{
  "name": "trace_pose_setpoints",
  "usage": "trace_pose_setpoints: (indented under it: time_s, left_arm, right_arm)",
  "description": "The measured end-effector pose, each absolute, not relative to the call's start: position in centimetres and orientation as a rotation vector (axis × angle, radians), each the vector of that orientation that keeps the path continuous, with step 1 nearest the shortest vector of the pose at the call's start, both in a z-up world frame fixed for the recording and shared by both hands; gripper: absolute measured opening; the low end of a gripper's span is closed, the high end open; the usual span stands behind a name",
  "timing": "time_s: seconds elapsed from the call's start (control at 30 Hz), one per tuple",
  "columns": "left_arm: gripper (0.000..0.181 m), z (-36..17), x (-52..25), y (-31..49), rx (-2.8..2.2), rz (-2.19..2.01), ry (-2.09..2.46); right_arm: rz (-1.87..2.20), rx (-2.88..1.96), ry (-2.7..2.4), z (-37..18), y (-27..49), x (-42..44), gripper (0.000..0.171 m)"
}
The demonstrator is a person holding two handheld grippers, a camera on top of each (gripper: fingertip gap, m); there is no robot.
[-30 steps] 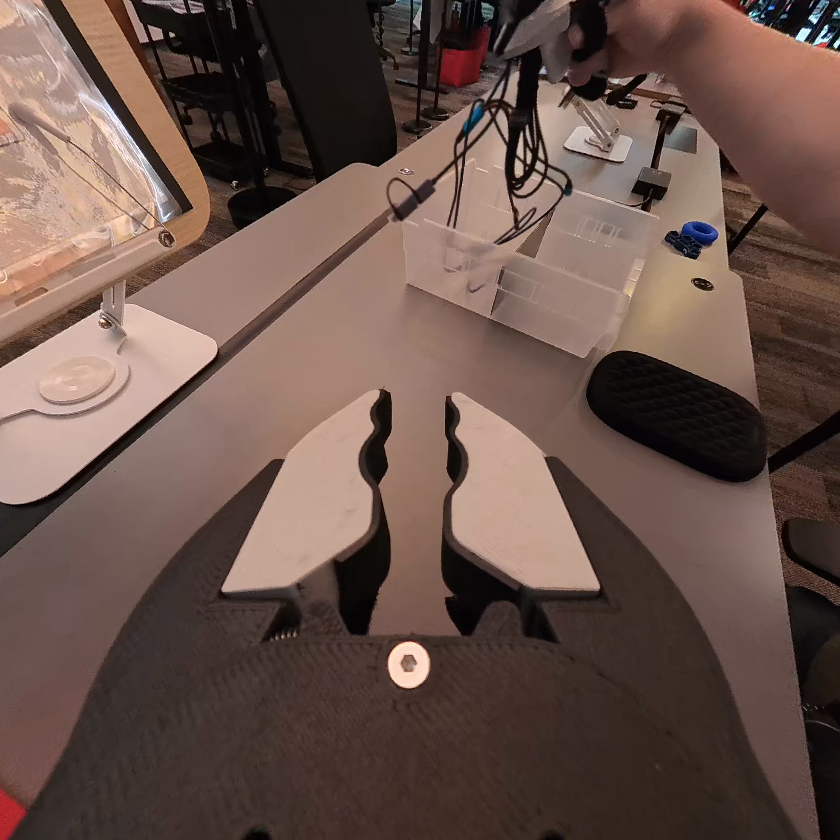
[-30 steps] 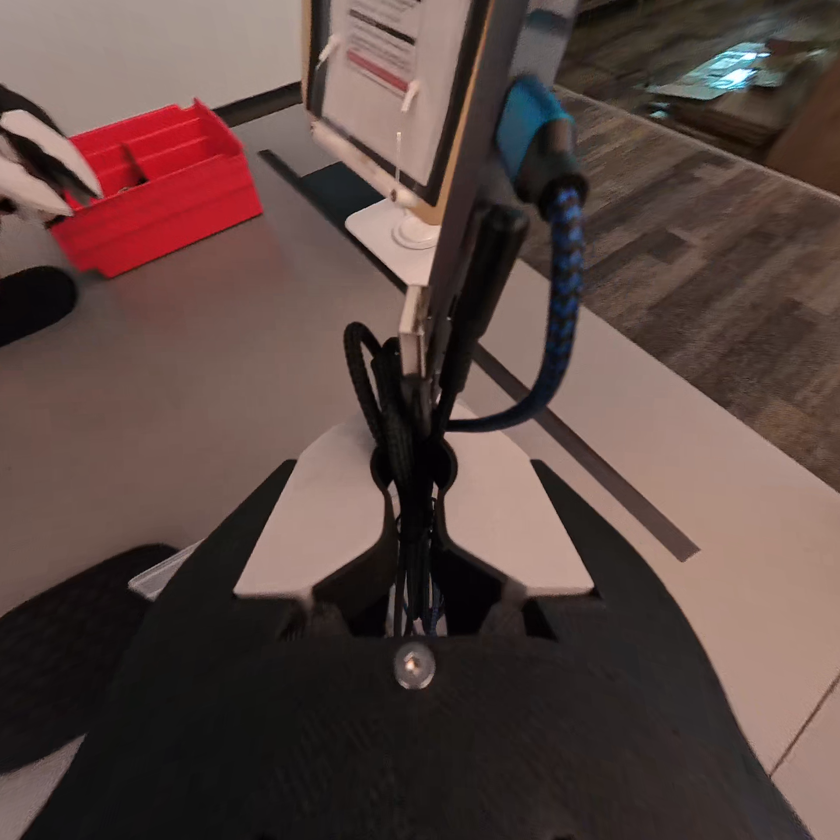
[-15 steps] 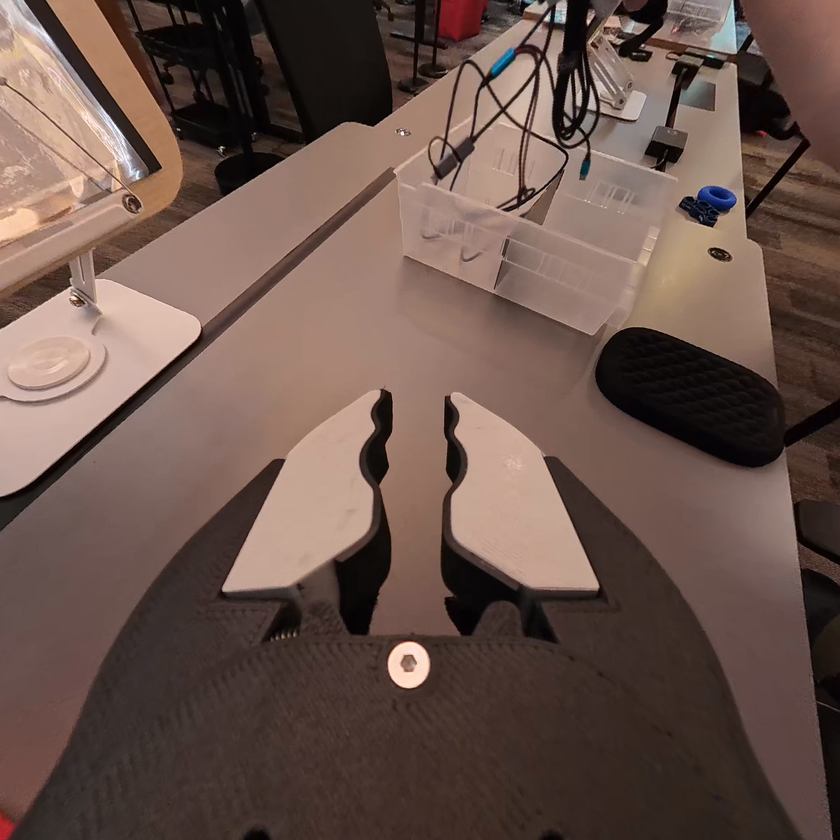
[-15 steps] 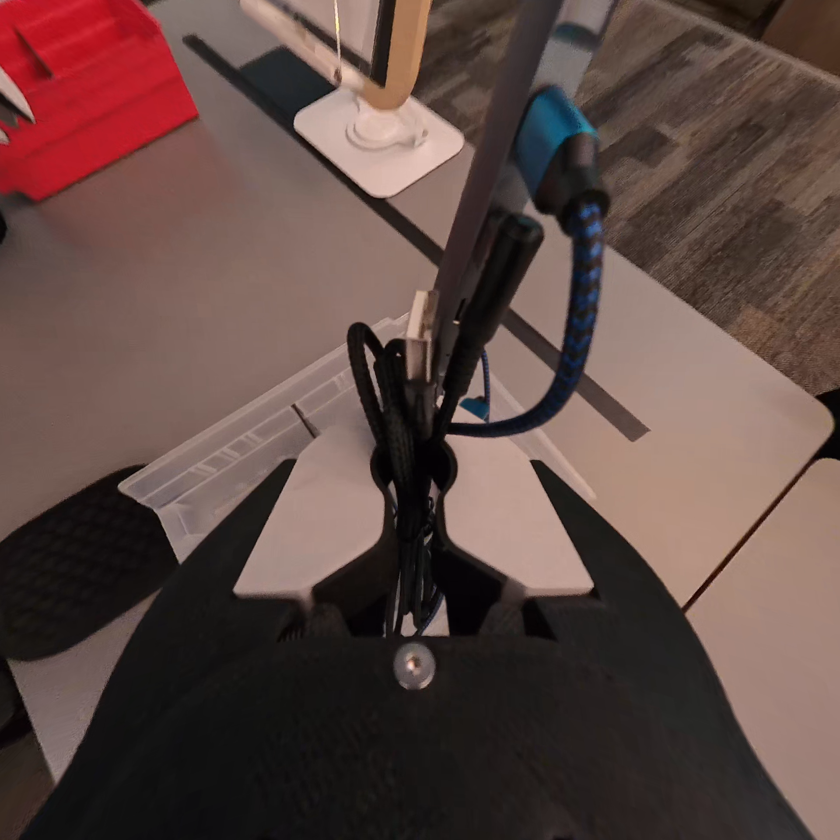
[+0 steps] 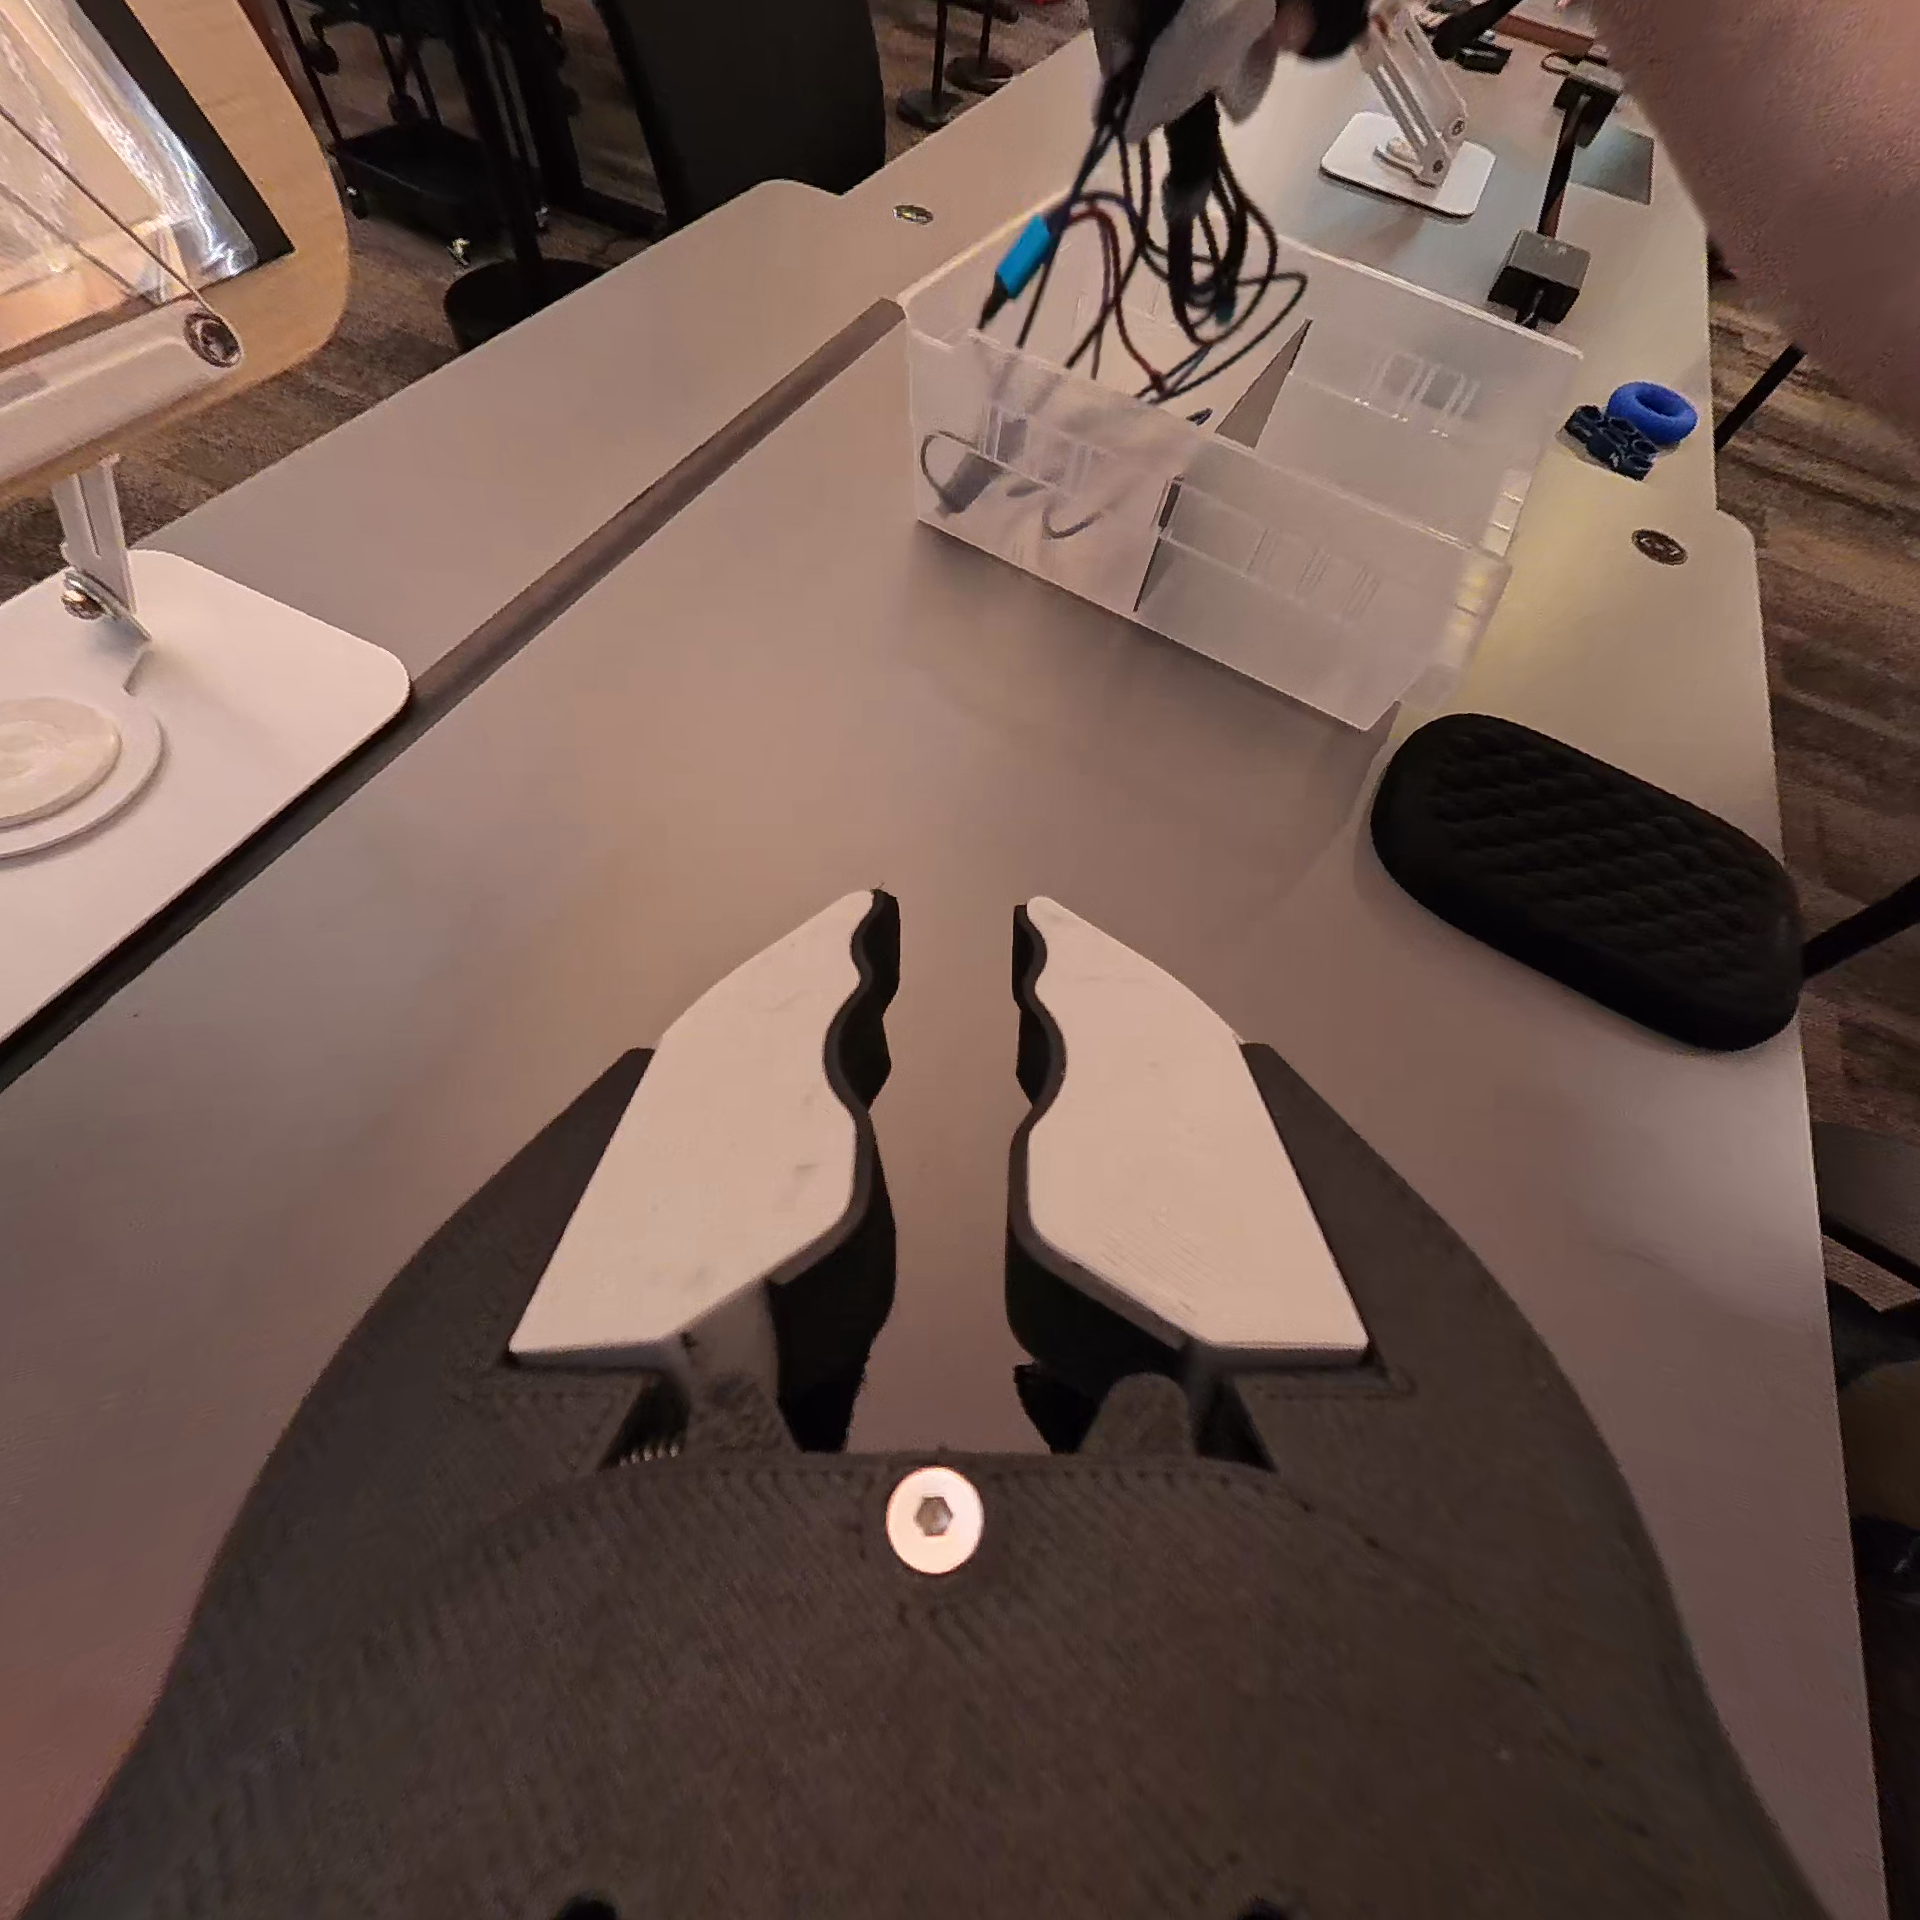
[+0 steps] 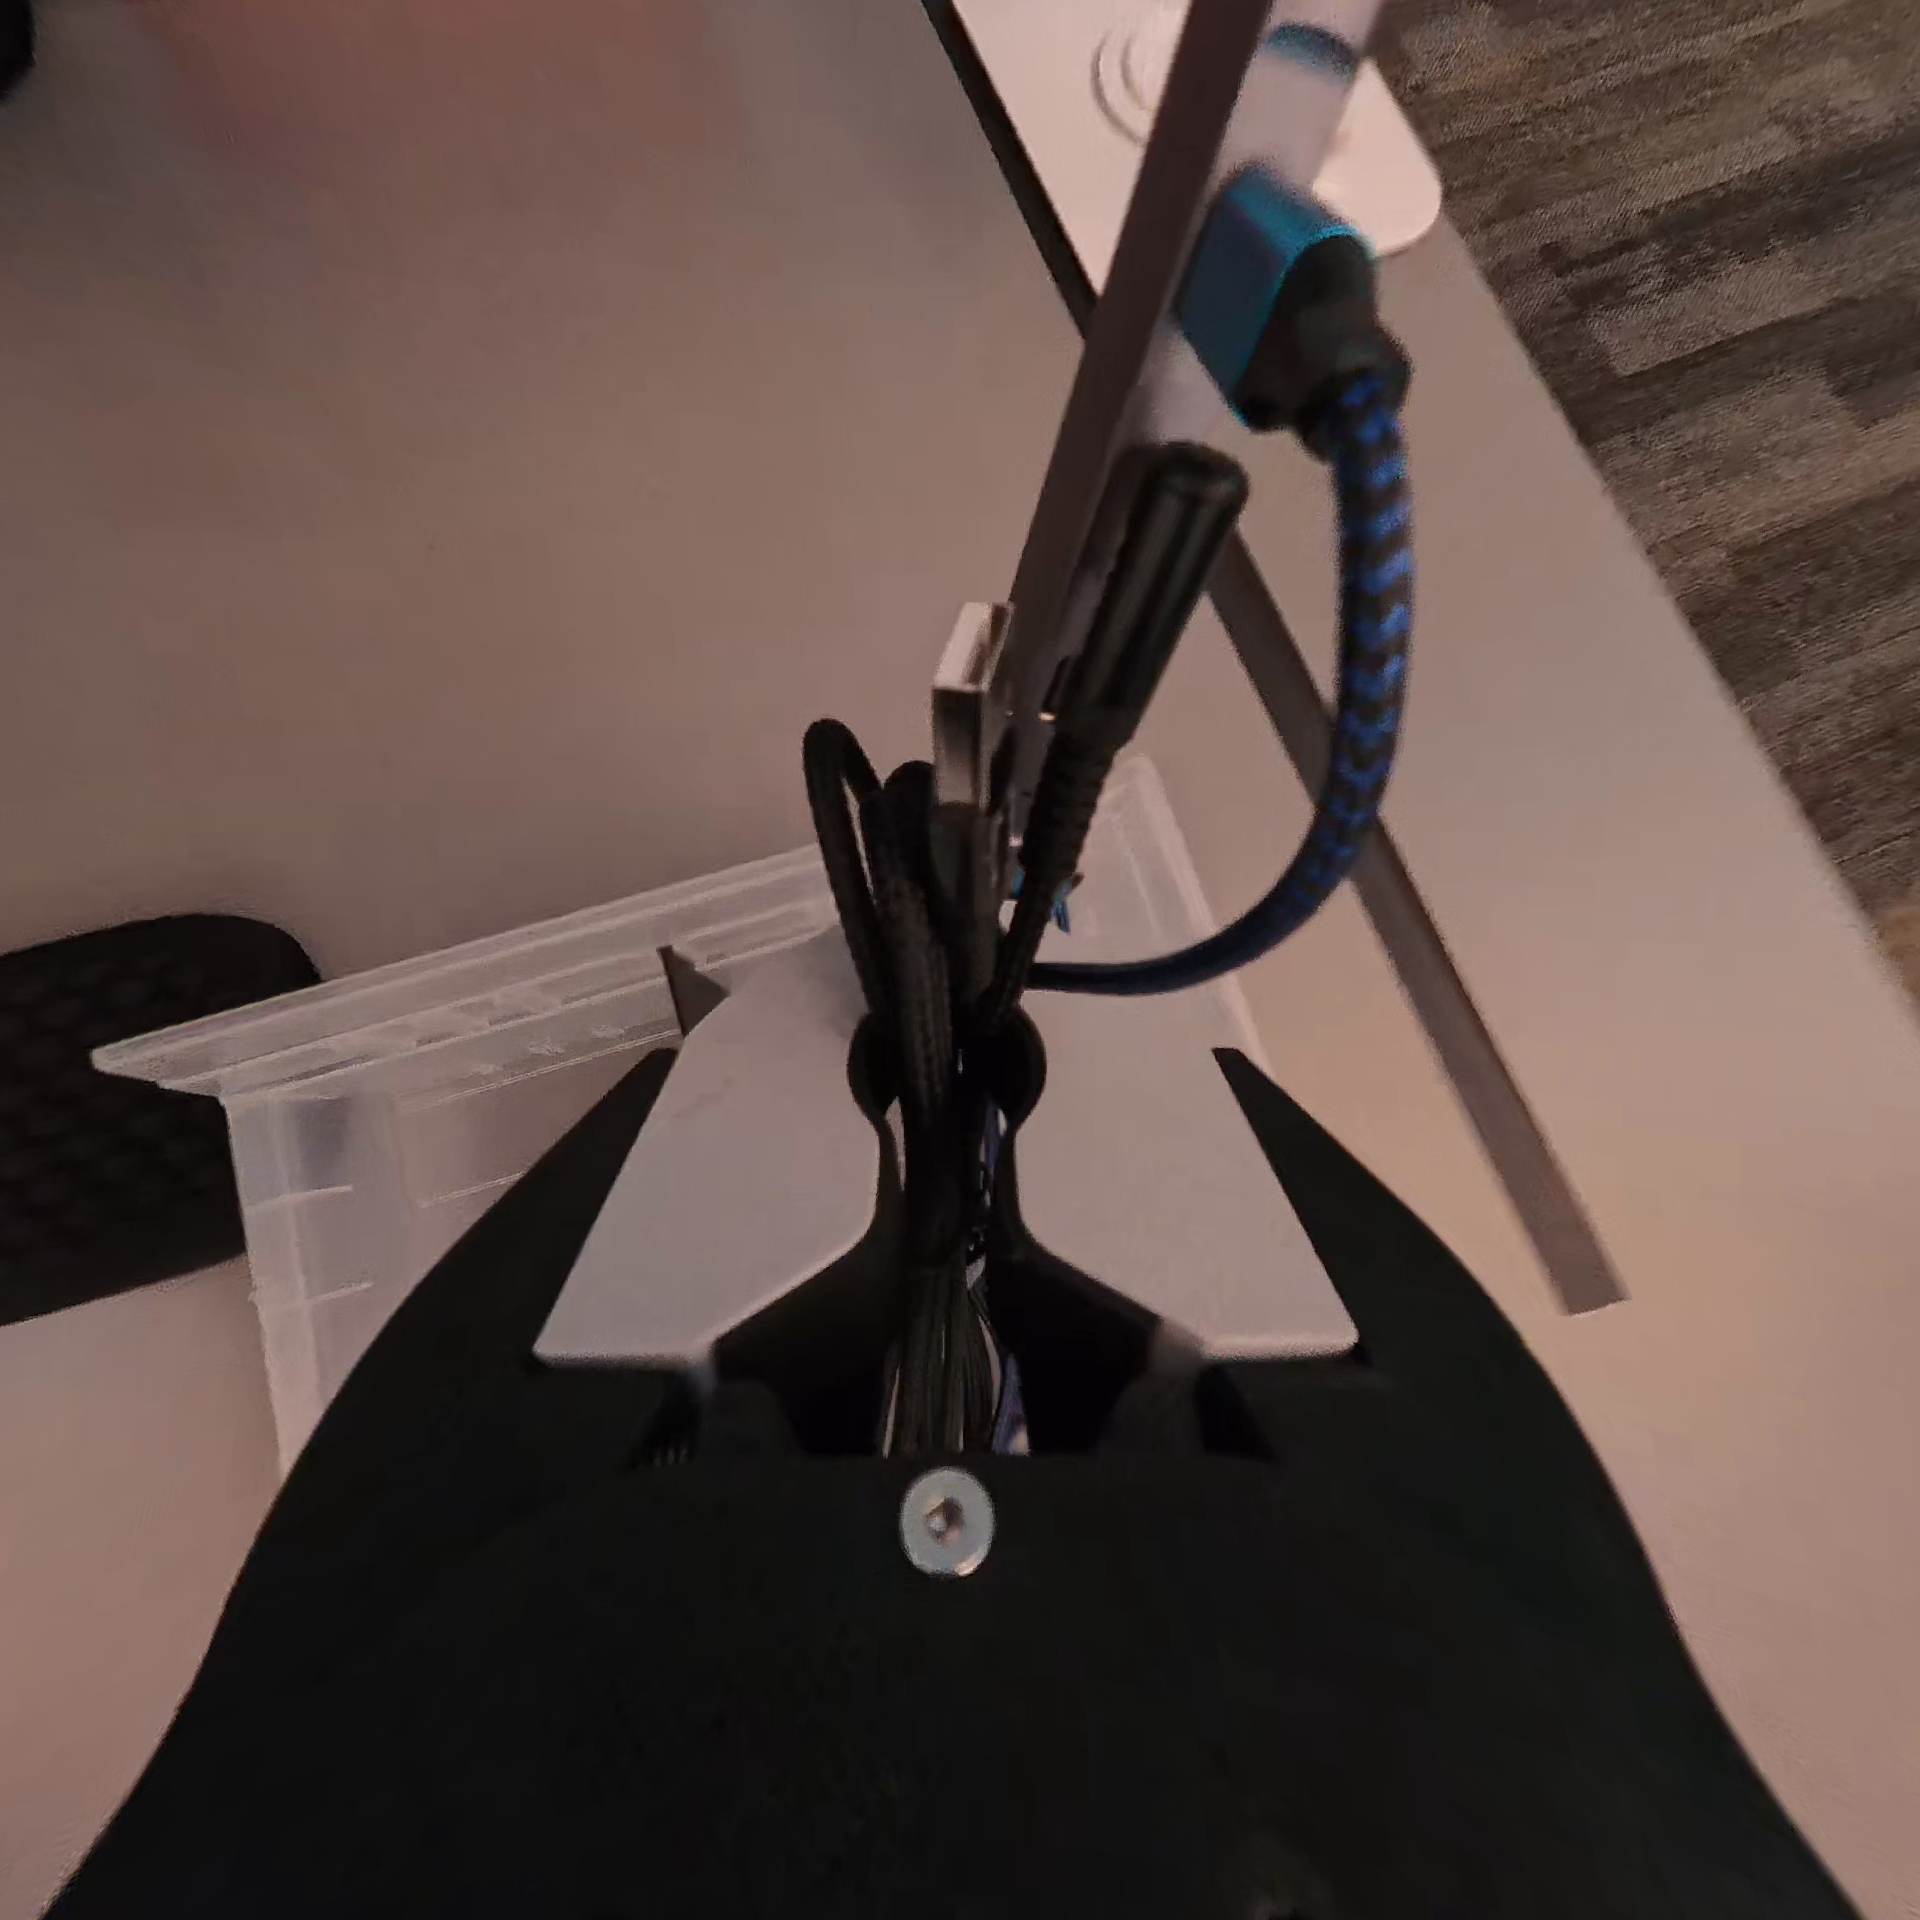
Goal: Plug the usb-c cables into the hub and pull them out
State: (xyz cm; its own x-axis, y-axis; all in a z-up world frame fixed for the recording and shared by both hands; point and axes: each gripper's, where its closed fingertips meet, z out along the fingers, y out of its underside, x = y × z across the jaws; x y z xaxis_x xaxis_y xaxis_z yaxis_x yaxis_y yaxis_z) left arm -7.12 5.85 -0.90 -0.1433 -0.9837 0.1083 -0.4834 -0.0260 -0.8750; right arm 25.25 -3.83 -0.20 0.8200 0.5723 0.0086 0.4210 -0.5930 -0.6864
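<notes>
The usb-c cables (image 6: 914,997) are clamped as a bundle between the fingers of the right gripper (image 6: 940,1060), with the hub (image 6: 1143,416) standing up beyond the fingertips; a blue-braided cable (image 6: 1371,665) and a black plug (image 6: 1143,582) are seated in its side. Directly below this gripper a clear divided bin (image 6: 436,1049) is seen, its near rim just under the fingers, and loose cable ends hang into one of its compartments in the left wrist view.

The left gripper (image 5: 948,914) is held with its fingers parted and nothing between them. Bare grey table (image 5: 727,727) lies ahead of it up to the bin. A black pad (image 5: 1579,883) rests to its right at the table's edge, and a white stand base (image 5: 208,707) to its left.
</notes>
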Motion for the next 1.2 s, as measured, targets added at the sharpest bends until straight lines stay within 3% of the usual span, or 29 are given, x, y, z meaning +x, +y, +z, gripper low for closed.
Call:
trace_pose_setpoints:
  time_s: [0.37, 0.6, 0.93, 1.1, 1.2]
  left_arm:
    - [0.018, -1.7, -6.7, 4.5, -1.544, -1.122, 1.726]
    - [0.019, -2.1, -6.7, 4.0, -1.558, -1.133, 1.754]
    - [0.020, 0.2, -7.6, 3.8, -1.528, -1.191, 1.726]
    - [0.020, 2.6, -8.8, 4.0, -1.492, -1.212, 1.690]
    - [0.020, 5.0, -10.7, 5.1, -1.460, -1.177, 1.645]
  right_arm:
    - [0.505, -2.442, -0.558, -8.7, -6.9, 24.5, 0.015]
    - [0.514, -2.529, -0.523, -9.0, -7.9, 23.7, 0.035]
    - [0.355, -2.356, -0.406, -6.2, -9.9, 23.9, 0.064]
    - [0.264, -2.259, -0.360, -4.4, -11.7, 23.3, 0.063]
    - [0.122, -2.085, -0.320, -0.7, -11.6, 22.2, 0.062]
